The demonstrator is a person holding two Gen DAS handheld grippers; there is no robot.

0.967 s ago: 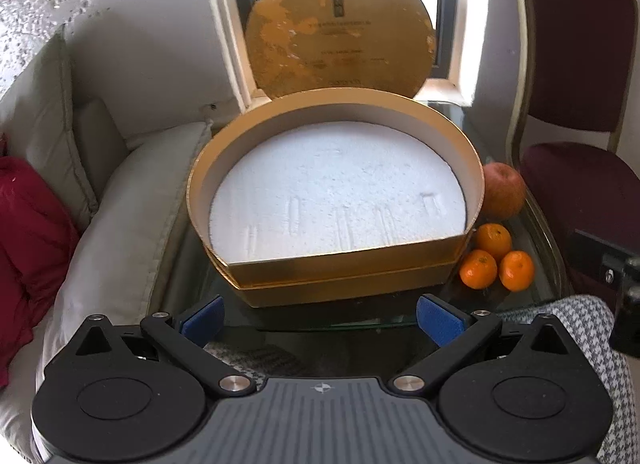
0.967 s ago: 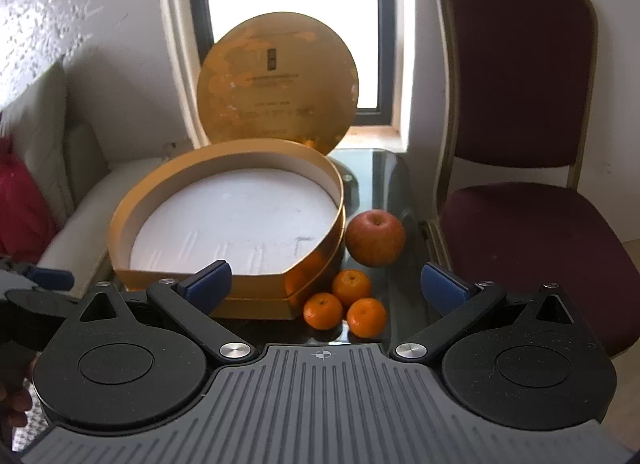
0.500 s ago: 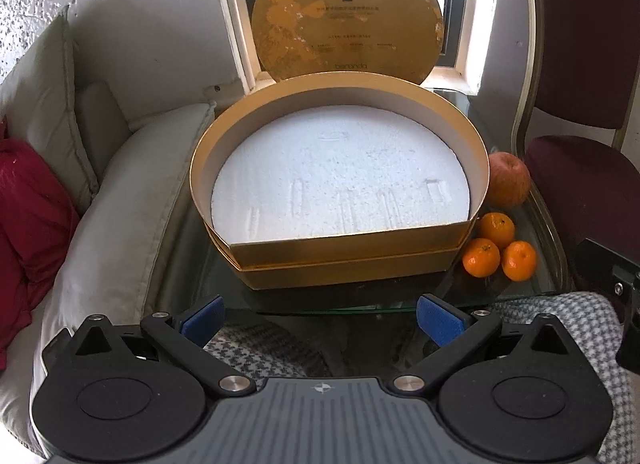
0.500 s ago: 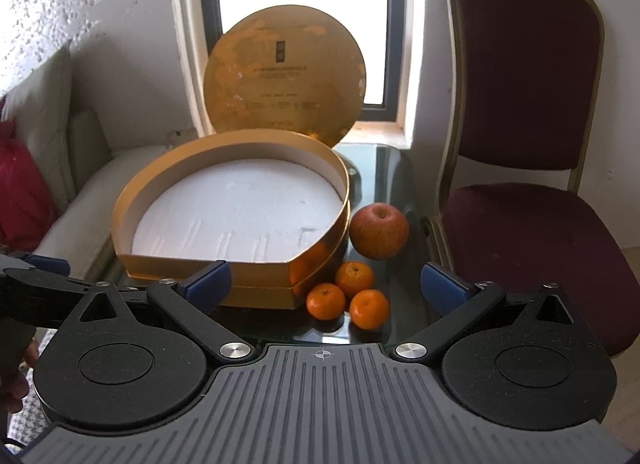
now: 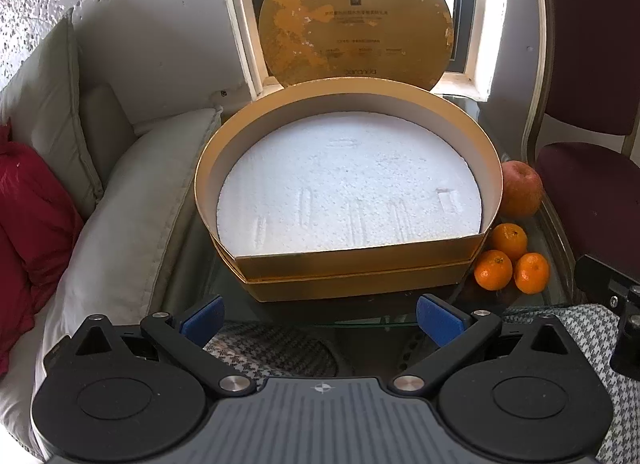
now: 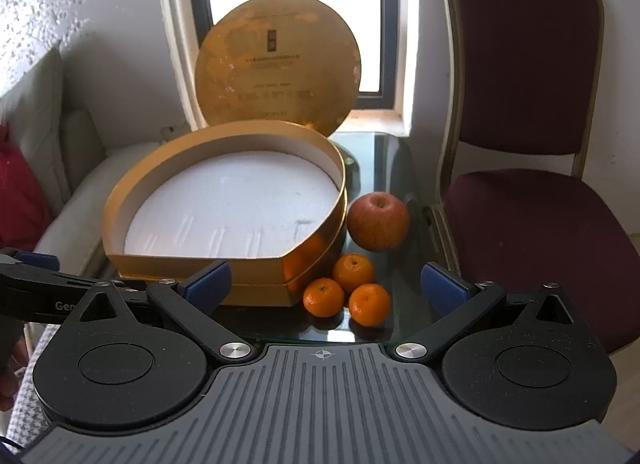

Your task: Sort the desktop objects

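On glass table | matte gold box, grainy white foam | dimpled tangerines | both grippers spread, empty

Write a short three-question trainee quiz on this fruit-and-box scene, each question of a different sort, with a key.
1. True or false: the apple lies inside the gold box.
2. How many mandarins sit on the glass table?
3. Multiple choice: the left gripper and the right gripper are (A) both open and holding nothing, (B) both shut on fruit, (C) one open, one shut.

Key
1. False: it sits on the table beside the box, on the side nearer the maroon chair.
2. Three, clustered in front of the apple.
3. A.
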